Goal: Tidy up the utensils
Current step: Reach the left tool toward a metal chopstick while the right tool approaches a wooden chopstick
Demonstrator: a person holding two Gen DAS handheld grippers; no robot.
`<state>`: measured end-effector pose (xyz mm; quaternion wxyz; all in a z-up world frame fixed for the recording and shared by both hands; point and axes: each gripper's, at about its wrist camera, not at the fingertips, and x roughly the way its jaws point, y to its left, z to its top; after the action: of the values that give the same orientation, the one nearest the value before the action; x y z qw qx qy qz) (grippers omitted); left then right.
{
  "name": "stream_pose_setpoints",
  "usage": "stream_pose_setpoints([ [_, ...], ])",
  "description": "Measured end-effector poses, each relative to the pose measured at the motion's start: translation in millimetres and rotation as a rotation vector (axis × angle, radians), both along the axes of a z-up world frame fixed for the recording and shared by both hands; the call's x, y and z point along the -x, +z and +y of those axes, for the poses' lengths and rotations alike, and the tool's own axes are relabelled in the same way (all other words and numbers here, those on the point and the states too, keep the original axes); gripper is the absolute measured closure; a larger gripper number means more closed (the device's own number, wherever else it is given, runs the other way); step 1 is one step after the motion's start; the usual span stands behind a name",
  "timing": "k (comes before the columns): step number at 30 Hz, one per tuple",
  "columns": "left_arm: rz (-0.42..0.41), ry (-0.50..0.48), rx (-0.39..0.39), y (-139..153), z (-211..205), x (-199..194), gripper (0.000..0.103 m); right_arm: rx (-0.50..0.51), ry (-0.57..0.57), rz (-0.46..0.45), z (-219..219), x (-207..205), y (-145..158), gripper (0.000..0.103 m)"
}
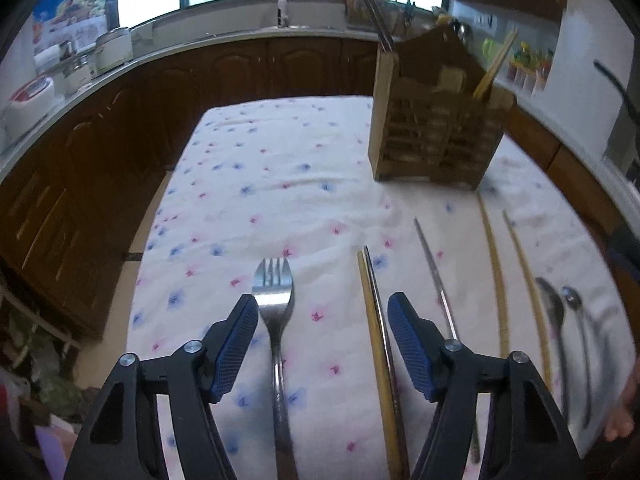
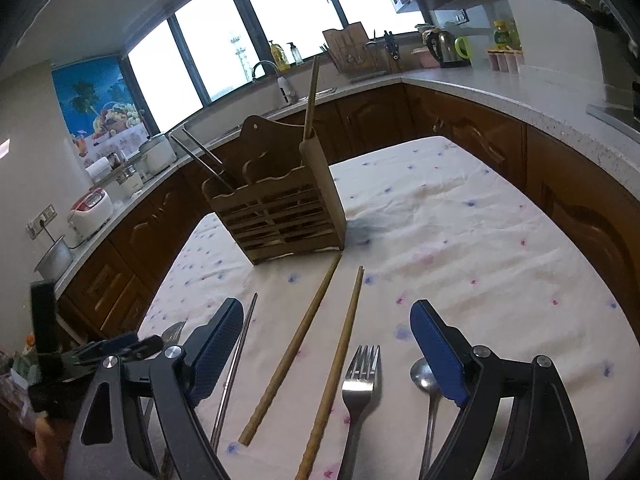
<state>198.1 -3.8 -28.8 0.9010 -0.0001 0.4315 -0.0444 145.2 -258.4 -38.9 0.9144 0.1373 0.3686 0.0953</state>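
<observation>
A wooden slatted utensil holder (image 1: 434, 136) (image 2: 280, 212) stands on the floral tablecloth and holds several chopsticks. My left gripper (image 1: 322, 320) is open above a steel fork (image 1: 275, 320), with a wooden chopstick (image 1: 378, 360) and metal chopsticks (image 1: 438, 284) to its right. My right gripper (image 2: 326, 344) is open over two wooden chopsticks (image 2: 300, 344), a second fork (image 2: 360, 384) and a spoon (image 2: 425, 380). A metal chopstick (image 2: 236, 364) lies by its left finger. The left gripper (image 2: 116, 350) shows at the left edge of the right wrist view.
The table (image 1: 280, 184) is ringed by dark wood cabinets (image 2: 460, 128) and a countertop with a kettle (image 2: 444, 48), rice cookers (image 2: 90, 210) and a sink tap (image 2: 266, 70). More wooden chopsticks (image 1: 496, 280) and spoons (image 1: 556, 312) lie at the right.
</observation>
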Motion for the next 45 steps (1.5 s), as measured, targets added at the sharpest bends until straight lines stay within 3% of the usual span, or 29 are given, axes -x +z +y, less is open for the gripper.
stream_pose_setpoints([
  [7, 0.066, -0.019, -0.043, -23.5, -13.3, -24.0, 0.045, -0.007, -0.019, 0.013, -5.8, -7.1, -4.5, 0.016],
  [16, 0.053, -0.043, -0.115, -28.9, -22.7, -32.8, 0.045, -0.017, -0.008, 0.048, -2.5, -21.4, -18.1, 0.016],
  [23, 0.059, -0.104, -0.240, -34.8, -41.8, -42.3, 0.045, -0.025, 0.005, 0.063, 0.1, -35.8, -20.7, 0.016],
  [25, 0.064, -0.125, -0.258, -36.4, -45.8, -44.9, 0.054, -0.025, 0.007, 0.064, -0.5, -39.6, -21.0, 0.016],
  [26, 0.079, -0.143, -0.234, -37.2, -46.7, -47.2, 0.067, -0.024, 0.008, 0.064, -0.6, -41.4, -21.7, 0.017],
  [28, 0.106, -0.165, -0.162, -36.4, -45.1, -50.9, 0.082, -0.013, 0.014, 0.071, -0.5, -46.8, -24.0, 0.025],
  [30, 0.110, -0.172, -0.153, -35.9, -43.9, -54.2, 0.084, 0.002, 0.023, 0.102, 0.8, -56.3, -29.3, 0.045],
  [32, 0.116, -0.171, -0.133, -36.0, -41.3, -56.7, 0.084, 0.017, 0.043, 0.143, 4.1, -66.8, -37.0, 0.054],
  [34, 0.128, -0.172, -0.099, -36.4, -36.4, -60.8, 0.084, 0.051, 0.065, 0.179, 10.9, -76.8, -45.1, 0.055],
  [38, 0.142, -0.178, -0.051, -37.2, -28.9, -67.7, 0.084, 0.108, 0.090, 0.221, 21.7, -88.8, -57.0, 0.070],
  [43, 0.140, -0.191, -0.049, -38.6, -28.6, -72.7, 0.085, 0.139, 0.108, 0.299, 28.4, -103.7, -78.6, 0.075],
  [45, 0.139, -0.193, -0.044, -39.0, -29.2, -74.8, 0.086, 0.151, 0.107, 0.287, 29.7, -106.9, -79.2, 0.076],
])
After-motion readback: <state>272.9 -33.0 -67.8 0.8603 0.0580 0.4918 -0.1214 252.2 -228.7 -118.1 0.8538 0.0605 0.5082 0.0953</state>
